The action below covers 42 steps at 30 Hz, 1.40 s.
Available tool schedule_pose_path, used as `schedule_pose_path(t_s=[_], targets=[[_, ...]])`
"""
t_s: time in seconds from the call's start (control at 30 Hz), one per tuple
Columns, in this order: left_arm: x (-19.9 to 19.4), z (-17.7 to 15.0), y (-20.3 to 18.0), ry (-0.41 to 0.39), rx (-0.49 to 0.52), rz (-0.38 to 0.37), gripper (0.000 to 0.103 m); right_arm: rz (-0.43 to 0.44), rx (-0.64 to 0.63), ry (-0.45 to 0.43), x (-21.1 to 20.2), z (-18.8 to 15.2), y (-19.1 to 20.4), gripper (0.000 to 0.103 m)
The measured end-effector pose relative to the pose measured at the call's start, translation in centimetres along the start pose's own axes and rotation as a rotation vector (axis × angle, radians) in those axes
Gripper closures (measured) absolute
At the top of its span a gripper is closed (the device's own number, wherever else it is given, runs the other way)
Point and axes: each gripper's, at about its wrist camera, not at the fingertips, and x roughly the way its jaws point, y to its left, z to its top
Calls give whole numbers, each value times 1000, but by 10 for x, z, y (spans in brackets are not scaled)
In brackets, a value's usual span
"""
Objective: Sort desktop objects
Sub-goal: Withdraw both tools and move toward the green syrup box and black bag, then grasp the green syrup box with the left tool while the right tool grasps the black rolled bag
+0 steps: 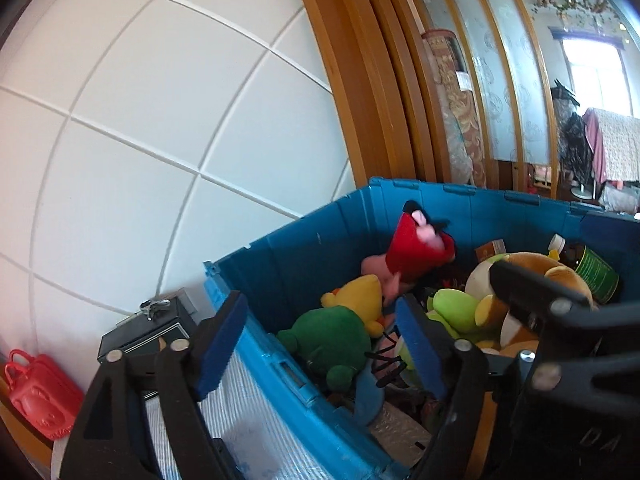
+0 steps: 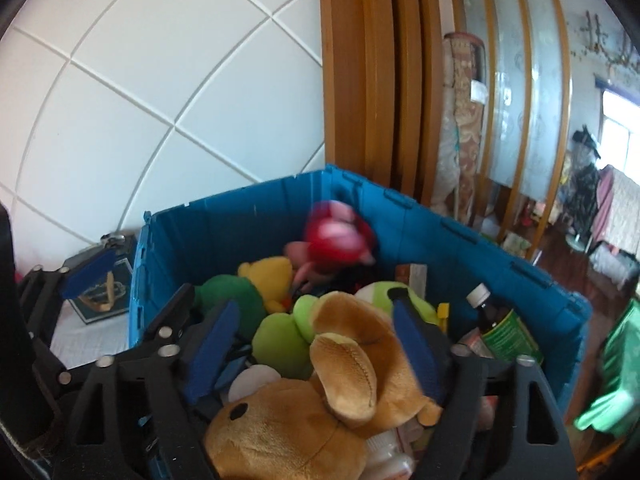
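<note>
A blue plastic crate point(image 1: 288, 264) point(image 2: 248, 216) holds plush toys. A red and pink plush point(image 1: 420, 252) point(image 2: 336, 240) is in the air or against the far wall, blurred in the right wrist view. Below lie a yellow plush point(image 1: 360, 300), a dark green plush point(image 1: 332, 340), a light green plush point(image 2: 284, 336) and a brown dog plush point(image 2: 320, 400). My left gripper point(image 1: 320, 348) is open and empty over the crate's near left rim. My right gripper point(image 2: 312, 344) is open around the brown dog's ear, not closed on it. It also shows in the left wrist view point(image 1: 532, 296).
A dark bottle with a green label point(image 2: 504, 328) point(image 1: 588, 268) and a small carton point(image 1: 492, 250) stand at the crate's right side. A black box point(image 1: 148, 332) and a red toy bag point(image 1: 36, 396) sit left of the crate by the white tiled wall. Wooden door frames rise behind.
</note>
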Motion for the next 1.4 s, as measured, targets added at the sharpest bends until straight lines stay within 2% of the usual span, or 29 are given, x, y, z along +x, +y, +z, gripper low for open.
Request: schedule_pose_path(t_s=[0.1,0.3,0.43,0.6,0.83,1.0,1.07,1.17,1.3,1.4], targets=[[-11,-4,13,-8,-36,16,22,-37,-19,-56,-18,7,5,0],[-33,-19,52,-11,-118,67,22,-75,-60,-167,-58,18,24,0],[-47,-42,90,10,-176,110,22,-23,-90,-215,-77,21,48,0],[-63,-84,150,60,-237,208,22,55,-101,-239,-84,15,94,0],[-89,-169,257,156,-363,353,22,179,-188,-228,-85,-10,179,0],[-106,-254,343,322,-416,496,22,279,-269,-116,-66,-36,239,0],[-112,-282,373,377,-447,525,22,302,-291,-55,-52,-48,257,0],[-120,-332,426,494,-494,566,22,335,-306,80,-16,-72,289,0],[-123,-379,484,594,-545,628,22,357,-331,266,40,-105,316,0],[-115,-410,522,667,-609,626,22,338,-334,397,83,-126,330,0]])
